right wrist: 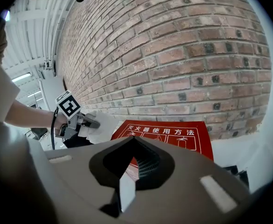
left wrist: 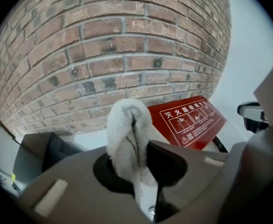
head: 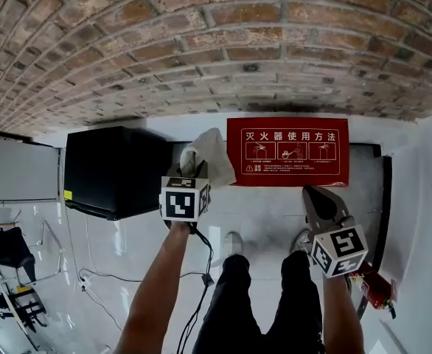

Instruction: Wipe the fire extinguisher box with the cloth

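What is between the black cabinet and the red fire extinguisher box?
In the head view, the left hand-held gripper, shut on the white cloth, shows between the black cabinet and the red box.

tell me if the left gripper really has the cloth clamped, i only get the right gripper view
Observer: Yes. The left gripper view shows the white cloth pinched between the jaws of the left gripper, bunched up above them.
Operator: where's my right gripper against the box
Observer: In the head view the right gripper has its tip at the near edge of the red fire extinguisher box, toward the right end.
Operator: anything low i should know about
Observer: What looks like a red extinguisher is on the floor, at the head view's lower right.
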{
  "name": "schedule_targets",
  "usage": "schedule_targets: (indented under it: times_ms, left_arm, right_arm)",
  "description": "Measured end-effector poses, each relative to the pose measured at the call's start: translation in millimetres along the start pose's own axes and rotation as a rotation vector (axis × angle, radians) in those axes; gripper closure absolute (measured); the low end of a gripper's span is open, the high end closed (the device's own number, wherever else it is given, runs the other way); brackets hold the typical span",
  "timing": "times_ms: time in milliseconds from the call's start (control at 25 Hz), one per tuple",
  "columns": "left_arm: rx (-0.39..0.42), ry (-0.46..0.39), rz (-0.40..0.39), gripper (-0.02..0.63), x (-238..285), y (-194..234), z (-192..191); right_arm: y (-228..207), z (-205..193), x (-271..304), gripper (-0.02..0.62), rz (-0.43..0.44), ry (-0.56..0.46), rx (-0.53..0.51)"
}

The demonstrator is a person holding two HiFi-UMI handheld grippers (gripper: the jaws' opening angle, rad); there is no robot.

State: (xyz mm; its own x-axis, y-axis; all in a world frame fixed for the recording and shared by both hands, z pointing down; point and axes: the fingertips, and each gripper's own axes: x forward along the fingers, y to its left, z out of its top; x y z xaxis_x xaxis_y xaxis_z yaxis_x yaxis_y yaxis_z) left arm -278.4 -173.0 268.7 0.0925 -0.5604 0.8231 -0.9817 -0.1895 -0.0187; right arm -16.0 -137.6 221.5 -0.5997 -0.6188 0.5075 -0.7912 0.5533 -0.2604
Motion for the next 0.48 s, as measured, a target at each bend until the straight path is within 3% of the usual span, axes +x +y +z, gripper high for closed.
schedule_targets:
  times_ms: [240, 480]
  left_arm:
    - [0.025, -0.035, 0.061, 0.542, -33, -4, 12]
    - [0.047, 0.063, -0.066, 0.54, 18, -65, 4]
  right_arm:
    - [-6, 5, -13, 0.571, 0.017, -0.003, -0.008]
    - [-16, 2, -30, 0.571, 0.029, -0.003, 0.004]
